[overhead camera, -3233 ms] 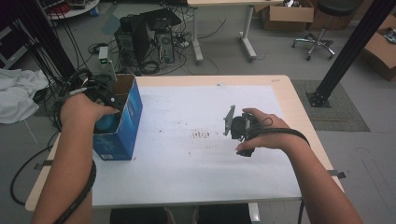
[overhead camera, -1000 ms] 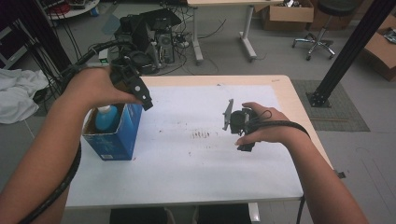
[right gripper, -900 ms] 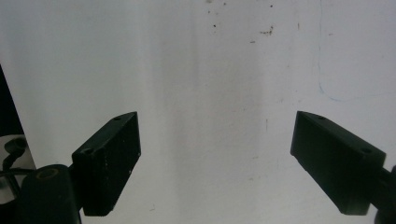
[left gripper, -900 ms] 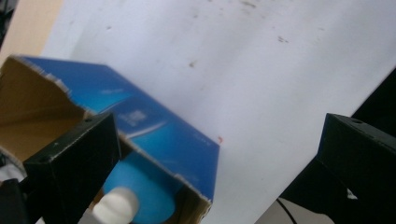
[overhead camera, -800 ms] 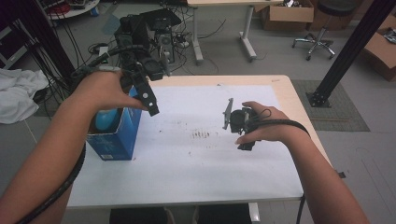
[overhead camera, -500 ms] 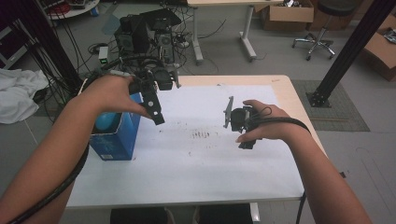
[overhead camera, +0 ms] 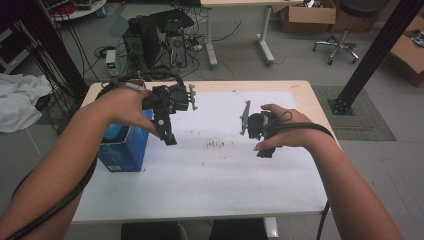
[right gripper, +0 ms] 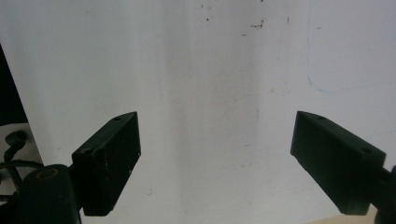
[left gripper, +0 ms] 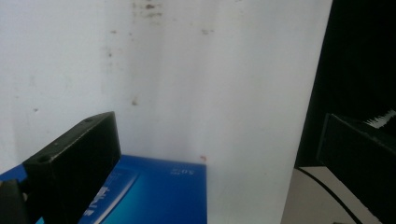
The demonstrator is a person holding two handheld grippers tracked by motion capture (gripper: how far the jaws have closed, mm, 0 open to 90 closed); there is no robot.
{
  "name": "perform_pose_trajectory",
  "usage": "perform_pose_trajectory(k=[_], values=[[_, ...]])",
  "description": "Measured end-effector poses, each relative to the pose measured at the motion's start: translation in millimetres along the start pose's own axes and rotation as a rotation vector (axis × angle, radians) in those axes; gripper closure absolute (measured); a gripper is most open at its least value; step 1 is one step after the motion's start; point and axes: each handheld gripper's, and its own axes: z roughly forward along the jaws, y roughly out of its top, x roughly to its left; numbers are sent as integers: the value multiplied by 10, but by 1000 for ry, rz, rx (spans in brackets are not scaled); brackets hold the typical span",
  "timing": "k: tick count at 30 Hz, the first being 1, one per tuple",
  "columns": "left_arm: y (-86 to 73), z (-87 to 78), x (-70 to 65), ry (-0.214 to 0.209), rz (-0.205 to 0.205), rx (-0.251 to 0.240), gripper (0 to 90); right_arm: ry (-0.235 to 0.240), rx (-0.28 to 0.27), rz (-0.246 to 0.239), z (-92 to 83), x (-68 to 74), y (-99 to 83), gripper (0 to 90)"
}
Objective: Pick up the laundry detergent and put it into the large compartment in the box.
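A blue box [overhead camera: 124, 152] stands open-topped at the left of the table, with something light blue [overhead camera: 115, 133] inside it. My left gripper [overhead camera: 169, 134] hangs just right of the box over the white sheet [overhead camera: 215, 170], jaws pointing down. In the left gripper view it [left gripper: 219, 135] is open and empty, with the box's blue top [left gripper: 159, 196] below it. A hand's width to the right, my right gripper [overhead camera: 261, 141] hovers over the sheet. The right gripper view has it [right gripper: 217, 126] open, bare white sheet [right gripper: 210, 70] between its jaws.
The sheet covers most of the wooden table [overhead camera: 305, 92]. Behind the far edge, computer towers [overhead camera: 150, 35] and cables lie on the floor. A white cloth [overhead camera: 17, 102] lies left of the table and a black post [overhead camera: 370, 55] stands at the right.
My left gripper has come up from the blue box and swung right over the white sheet. The right gripper has hardly moved.
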Motion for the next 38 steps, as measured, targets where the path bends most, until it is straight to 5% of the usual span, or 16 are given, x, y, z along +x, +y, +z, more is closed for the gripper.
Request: perform_pose_trajectory(k=[38], values=[[71, 183, 49, -25, 34, 12, 1, -6, 0, 8, -11, -56, 31, 160]])
